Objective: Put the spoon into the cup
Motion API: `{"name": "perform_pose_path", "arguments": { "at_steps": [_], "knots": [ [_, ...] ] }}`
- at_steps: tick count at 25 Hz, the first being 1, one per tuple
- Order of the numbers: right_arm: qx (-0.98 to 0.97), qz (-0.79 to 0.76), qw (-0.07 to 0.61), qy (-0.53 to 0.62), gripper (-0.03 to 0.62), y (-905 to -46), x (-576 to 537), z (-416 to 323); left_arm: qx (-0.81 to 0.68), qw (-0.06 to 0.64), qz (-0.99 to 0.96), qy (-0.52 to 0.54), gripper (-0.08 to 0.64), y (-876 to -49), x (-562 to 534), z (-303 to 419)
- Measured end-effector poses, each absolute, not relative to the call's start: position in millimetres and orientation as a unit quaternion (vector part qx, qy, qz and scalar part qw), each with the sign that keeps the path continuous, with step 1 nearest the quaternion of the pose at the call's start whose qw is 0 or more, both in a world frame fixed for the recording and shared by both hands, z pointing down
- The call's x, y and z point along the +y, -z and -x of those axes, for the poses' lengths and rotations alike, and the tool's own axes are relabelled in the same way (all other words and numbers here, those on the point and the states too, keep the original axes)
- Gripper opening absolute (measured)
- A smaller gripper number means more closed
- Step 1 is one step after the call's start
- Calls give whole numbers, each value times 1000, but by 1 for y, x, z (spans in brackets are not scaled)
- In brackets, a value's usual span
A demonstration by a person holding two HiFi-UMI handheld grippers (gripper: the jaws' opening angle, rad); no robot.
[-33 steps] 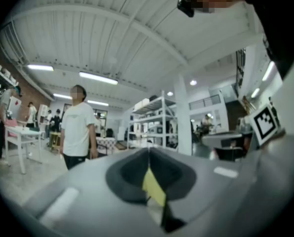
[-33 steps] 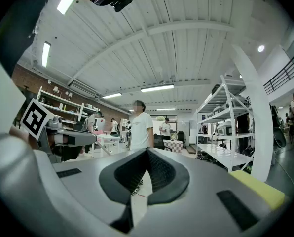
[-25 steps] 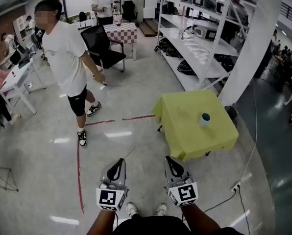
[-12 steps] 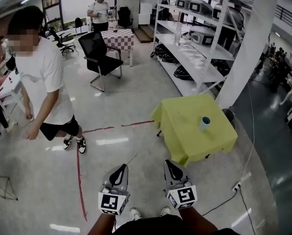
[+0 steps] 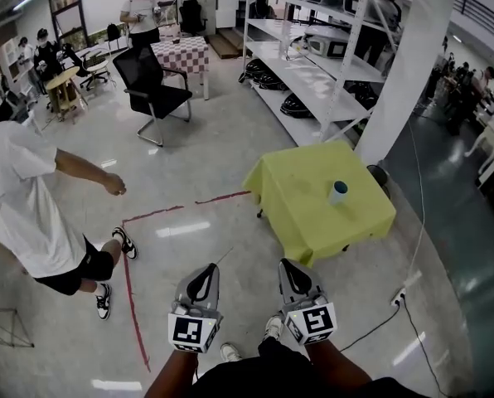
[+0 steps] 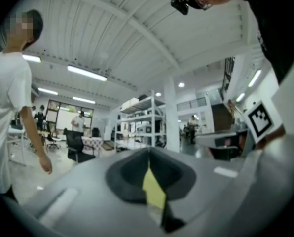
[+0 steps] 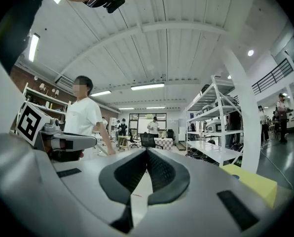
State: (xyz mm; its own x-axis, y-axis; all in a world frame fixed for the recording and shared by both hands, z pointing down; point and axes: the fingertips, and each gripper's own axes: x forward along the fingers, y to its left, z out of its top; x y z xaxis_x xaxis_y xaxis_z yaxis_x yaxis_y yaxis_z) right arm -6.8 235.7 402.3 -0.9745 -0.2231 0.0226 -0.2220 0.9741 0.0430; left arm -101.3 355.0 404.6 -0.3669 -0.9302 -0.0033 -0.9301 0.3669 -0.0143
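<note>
Well, the left gripper [image 5: 205, 274] and right gripper [image 5: 290, 273], low in the frame's middle, both have their jaws pressed together on nothing. They are well apart from the cup [image 5: 338, 191], which stands on the yellow table [image 5: 303, 222] right of centre. I can't find the spoon anywhere; I'd expect it to be light, stiff and slick, best pinched mid-handle.

Small pale cup [image 5: 338, 192] — dark teal at its mouth — standing upright, near the middle of a yellow-draped table [image 5: 297, 191]
</note>
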Motion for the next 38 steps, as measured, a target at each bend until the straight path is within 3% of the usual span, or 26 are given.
{"name": "perform_pose_path", "arguments": {
  "at_steps": [18,38],
  "knots": [
    [-995,-96,-4,13,6,-393,103,24,810,3,586,32,11,-401,201,111],
    [-976,-215,-17,-20,6,-410,-67,-45,741,-5,668,71,11,-407,13,70]
  ]
}}
